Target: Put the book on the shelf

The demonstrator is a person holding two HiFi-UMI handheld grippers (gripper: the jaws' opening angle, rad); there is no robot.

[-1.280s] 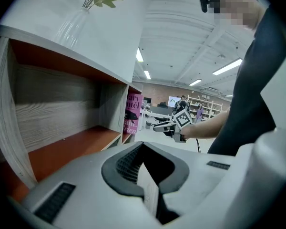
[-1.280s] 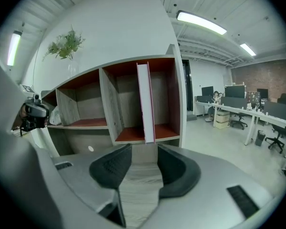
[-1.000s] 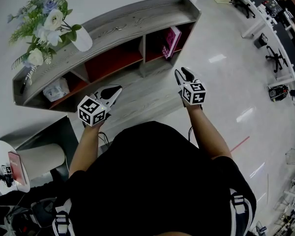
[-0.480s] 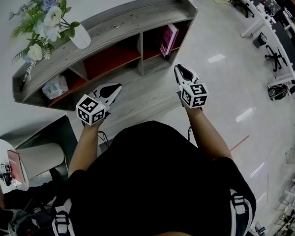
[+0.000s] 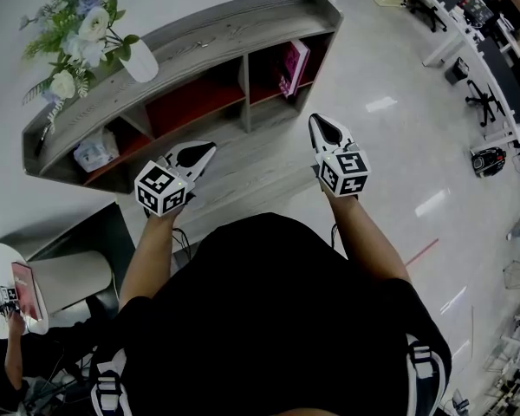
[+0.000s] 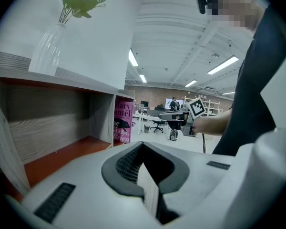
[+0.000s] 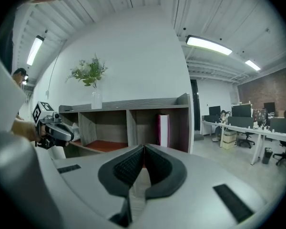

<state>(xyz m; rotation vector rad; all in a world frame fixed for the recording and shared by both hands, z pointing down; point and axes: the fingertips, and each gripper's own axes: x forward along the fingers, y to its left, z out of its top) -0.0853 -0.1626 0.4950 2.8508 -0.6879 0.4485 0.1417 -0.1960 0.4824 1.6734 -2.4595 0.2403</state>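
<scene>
The pink book (image 5: 293, 68) stands upright in the right compartment of the low grey shelf (image 5: 210, 40); it also shows as the book (image 7: 163, 130) in the right gripper view and as the book (image 6: 124, 120) in the left gripper view. My right gripper (image 5: 322, 121) hangs in front of that compartment, clear of the book. Its jaws have just been closing and now stand shut with nothing between them (image 7: 144, 149). My left gripper (image 5: 205, 148) points at the middle compartment, shut and empty (image 6: 143, 146).
A vase of flowers (image 5: 143, 66) stands on the shelf top at the left. A white bundle (image 5: 97, 156) lies in the left compartment. A round white table (image 5: 0, 306) is at lower left. Desks and office chairs (image 5: 468, 24) fill the far right.
The right gripper's jaws have closed and it has lifted a little away from the shelf. The left gripper has barely moved.
</scene>
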